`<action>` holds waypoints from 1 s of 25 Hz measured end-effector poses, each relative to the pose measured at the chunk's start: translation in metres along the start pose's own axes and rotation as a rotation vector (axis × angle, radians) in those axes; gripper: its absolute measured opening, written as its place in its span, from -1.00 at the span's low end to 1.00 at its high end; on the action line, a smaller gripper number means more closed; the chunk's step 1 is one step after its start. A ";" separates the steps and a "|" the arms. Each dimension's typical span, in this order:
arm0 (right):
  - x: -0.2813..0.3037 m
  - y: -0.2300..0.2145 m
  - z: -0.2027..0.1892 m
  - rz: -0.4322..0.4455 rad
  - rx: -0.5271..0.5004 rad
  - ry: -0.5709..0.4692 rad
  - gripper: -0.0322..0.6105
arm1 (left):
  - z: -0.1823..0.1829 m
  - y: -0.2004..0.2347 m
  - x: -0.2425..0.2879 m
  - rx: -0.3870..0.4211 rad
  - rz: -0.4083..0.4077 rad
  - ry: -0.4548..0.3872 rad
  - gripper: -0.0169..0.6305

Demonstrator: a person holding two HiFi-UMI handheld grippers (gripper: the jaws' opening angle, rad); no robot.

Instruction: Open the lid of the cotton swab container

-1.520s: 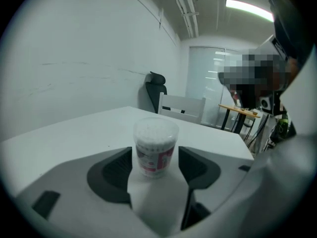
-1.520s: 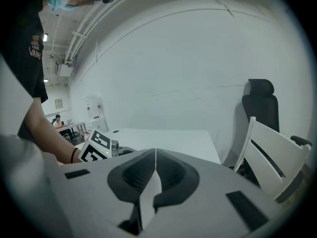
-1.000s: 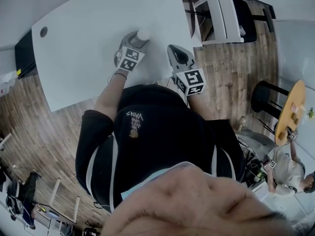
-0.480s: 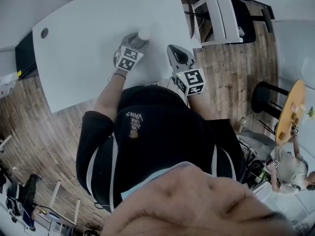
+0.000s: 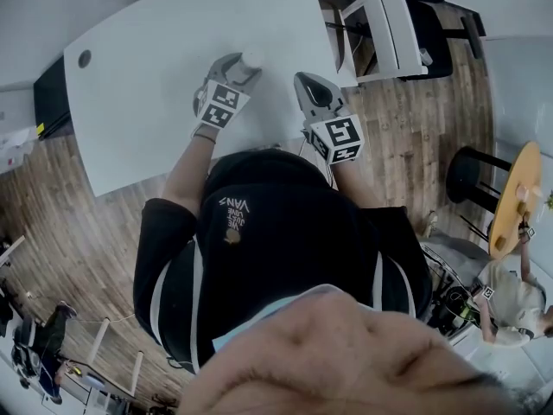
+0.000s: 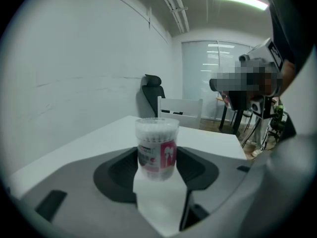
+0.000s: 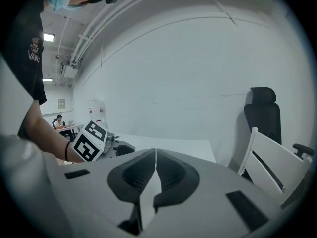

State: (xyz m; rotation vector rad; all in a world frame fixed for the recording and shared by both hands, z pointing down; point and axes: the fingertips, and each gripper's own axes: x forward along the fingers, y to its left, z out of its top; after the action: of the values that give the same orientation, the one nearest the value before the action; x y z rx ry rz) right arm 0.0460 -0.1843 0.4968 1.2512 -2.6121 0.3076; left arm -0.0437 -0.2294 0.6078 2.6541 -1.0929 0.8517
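The cotton swab container [image 6: 157,150], a clear tub with a pink and white label and its lid on, stands upright on the white table [image 5: 155,76]. My left gripper [image 6: 157,158] has its jaws wide around the container, and the dark pads [image 6: 121,170] touch it on both sides. In the head view the container's white top [image 5: 251,60] shows at the tip of the left gripper [image 5: 244,64]. My right gripper [image 5: 309,81] hovers to its right over the table's near edge. The right gripper [image 7: 155,155] is shut and holds nothing.
A white chair [image 5: 389,24] stands past the table's right corner, with a black office chair [image 7: 262,115] by the wall. The left gripper's marker cube [image 7: 89,141] shows left of my right jaws. A round wooden table [image 5: 510,197] and a person are far right.
Both grippers stay about where they were; the left one with the container has shifted slightly. The head view has drifted a little.
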 end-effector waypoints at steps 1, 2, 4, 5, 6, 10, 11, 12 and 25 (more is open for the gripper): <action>0.000 0.000 0.001 0.002 -0.002 -0.004 -0.86 | 0.003 0.001 -0.002 0.007 0.006 0.002 -0.18; 0.001 0.000 0.003 0.005 -0.004 -0.008 -0.86 | 0.005 0.002 -0.005 0.012 0.011 0.001 -0.18; 0.000 0.000 0.005 0.010 -0.007 -0.014 -0.86 | 0.014 0.003 -0.010 0.016 0.020 -0.010 -0.18; 0.000 0.000 0.005 0.011 -0.008 -0.017 -0.86 | 0.018 0.004 -0.013 0.017 0.024 -0.017 -0.18; 0.000 0.000 0.006 0.011 -0.008 -0.019 -0.86 | 0.021 0.004 -0.016 0.018 0.027 -0.021 -0.18; -0.003 -0.002 0.008 0.012 -0.001 -0.030 -0.86 | 0.036 0.002 -0.027 0.036 0.037 -0.036 -0.18; -0.005 -0.003 0.010 0.012 0.000 -0.035 -0.86 | 0.041 0.001 -0.031 0.039 0.039 -0.046 -0.18; -0.006 -0.002 0.012 0.014 0.002 -0.041 -0.86 | 0.046 -0.001 -0.034 0.042 0.041 -0.057 -0.18; -0.022 0.005 0.034 0.061 0.041 -0.107 -0.86 | 0.085 -0.029 -0.077 0.043 0.064 -0.138 -0.18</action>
State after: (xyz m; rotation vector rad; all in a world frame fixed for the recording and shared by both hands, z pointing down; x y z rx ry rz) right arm 0.0516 -0.1752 0.4574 1.2351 -2.7522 0.3143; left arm -0.0299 -0.1912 0.4968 2.7627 -1.2103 0.7197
